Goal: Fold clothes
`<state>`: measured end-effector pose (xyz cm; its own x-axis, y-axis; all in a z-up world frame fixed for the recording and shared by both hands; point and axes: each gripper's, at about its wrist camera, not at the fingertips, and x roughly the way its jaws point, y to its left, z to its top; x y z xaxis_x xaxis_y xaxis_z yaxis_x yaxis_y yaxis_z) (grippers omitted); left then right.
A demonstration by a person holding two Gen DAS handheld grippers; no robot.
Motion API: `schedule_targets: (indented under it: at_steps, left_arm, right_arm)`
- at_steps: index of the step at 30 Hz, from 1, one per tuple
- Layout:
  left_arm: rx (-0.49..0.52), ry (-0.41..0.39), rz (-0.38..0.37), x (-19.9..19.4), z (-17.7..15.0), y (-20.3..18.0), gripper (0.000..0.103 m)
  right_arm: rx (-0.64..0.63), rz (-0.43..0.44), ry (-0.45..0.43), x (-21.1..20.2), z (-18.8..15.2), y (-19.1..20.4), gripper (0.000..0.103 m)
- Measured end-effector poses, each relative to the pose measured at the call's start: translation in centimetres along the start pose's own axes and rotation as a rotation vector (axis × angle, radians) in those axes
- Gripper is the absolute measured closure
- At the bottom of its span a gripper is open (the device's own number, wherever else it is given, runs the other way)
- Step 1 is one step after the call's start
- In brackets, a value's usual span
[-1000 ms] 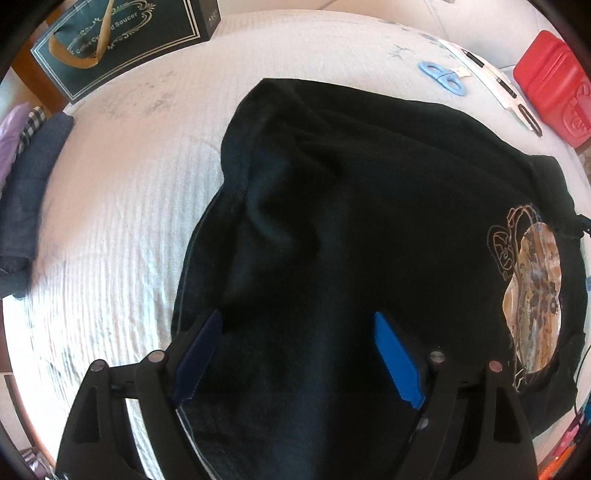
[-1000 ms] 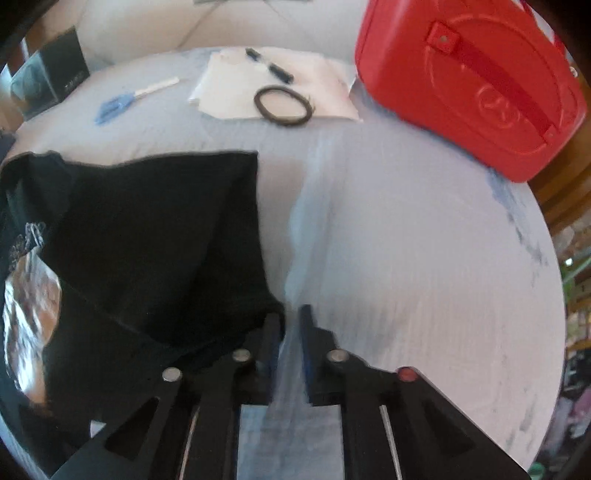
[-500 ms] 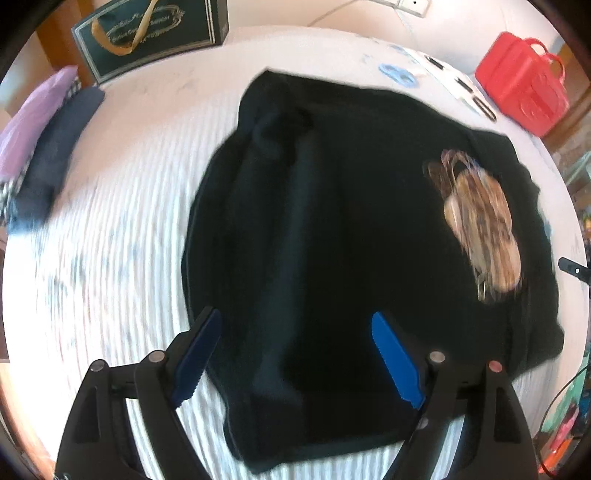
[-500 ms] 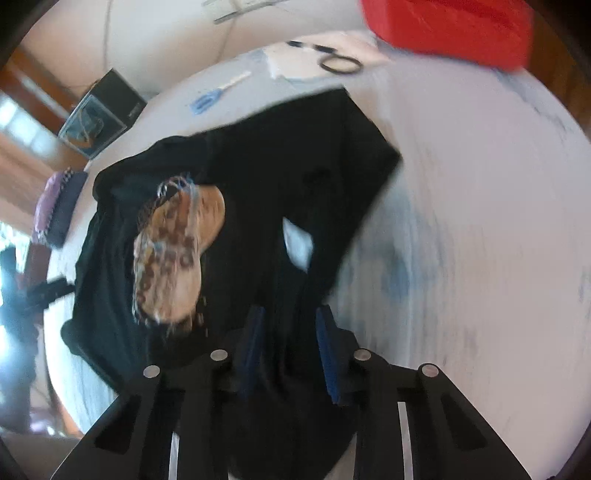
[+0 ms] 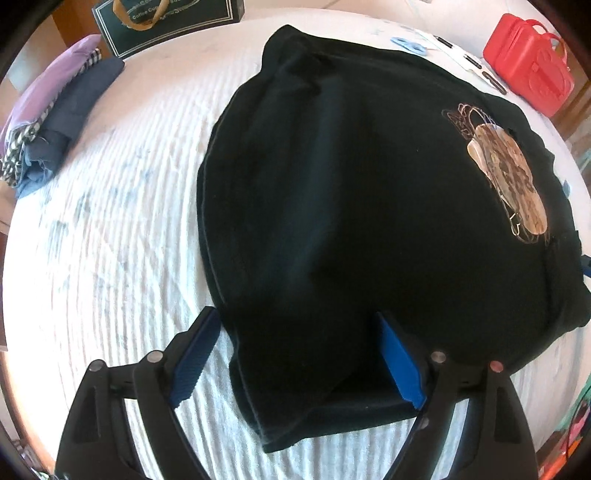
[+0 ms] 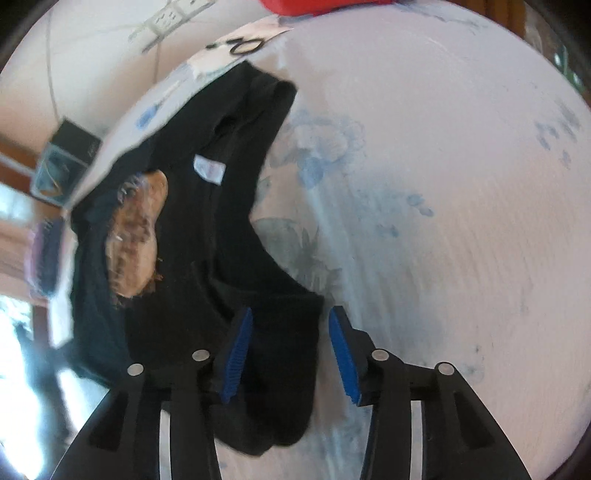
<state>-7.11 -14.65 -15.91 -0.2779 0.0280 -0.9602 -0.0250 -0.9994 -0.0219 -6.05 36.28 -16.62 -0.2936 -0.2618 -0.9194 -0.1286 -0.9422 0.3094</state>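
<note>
A black T-shirt (image 5: 351,192) with a tan printed picture (image 5: 506,184) lies spread on a white ribbed cloth (image 5: 110,221). My left gripper (image 5: 295,339) is open above the shirt's near corner, its blue pads wide apart, holding nothing. In the right wrist view the same shirt (image 6: 207,236) lies at the left with a white neck label (image 6: 208,170). My right gripper (image 6: 290,332) is open, with a black sleeve end lying loose between its blue pads.
A stack of folded clothes (image 5: 51,122) sits at the far left. A dark gift box (image 5: 162,22) stands at the back. A red case (image 5: 528,77), blue scissors (image 5: 408,44) and papers lie at the back right.
My right gripper was shut beside the shirt's edge; it has pulled back, swung over the sleeve and opened. My left gripper stayed open and has drawn back to the shirt's near corner.
</note>
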Motion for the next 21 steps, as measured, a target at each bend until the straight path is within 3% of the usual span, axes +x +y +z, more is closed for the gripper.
schedule_targets:
  at_steps: [1,3,4,5,9,10,12,14,18,21]
  left_arm:
    - [0.0,-0.003,0.0,0.0,0.0,0.0,0.018]
    - [0.0,-0.008,0.001,-0.1,0.0,-0.1,0.017]
    - [0.0,-0.009,0.001,-0.1,0.0,-0.1,0.017]
    - [0.001,-0.01,0.001,-0.1,0.0,-0.1,0.017]
    - [-0.004,-0.015,0.005,-0.2,0.1,-0.2,0.016]
    - [-0.008,-0.013,0.013,-0.1,0.2,-0.1,0.008]
    - [-0.031,0.006,0.007,0.0,0.4,0.5,0.006]
    - [-0.043,0.009,-0.011,-0.9,0.3,0.9,0.006]
    - [-0.051,-0.084,-0.053,-4.2,-1.0,1.9,0.006]
    - [-0.038,-0.109,-0.044,-5.0,-2.5,2.7,0.006]
  right_arm:
    - [-0.028,-0.024,-0.008,0.2,-0.1,0.7,0.058]
    - [-0.112,-0.125,0.002,0.6,-0.3,2.6,0.073]
    - [-0.147,-0.173,0.005,0.8,-0.4,3.4,0.087]
    - [-0.128,-0.204,0.0,0.4,-0.9,2.8,0.095]
    - [-0.053,-0.33,-0.023,-1.1,-2.7,0.7,0.1]
    - [-0.032,-0.354,-0.027,-1.5,-3.1,0.0,0.1]
    - [0.014,-0.29,-0.036,-1.7,-3.9,-1.6,0.1]
    - [0.011,-0.202,-0.104,-3.3,-4.4,-1.5,0.099]
    - [-0.069,-0.04,-0.162,-4.4,-4.8,1.4,0.098]
    - [-0.155,-0.002,-0.159,-3.5,-5.4,3.6,0.087]
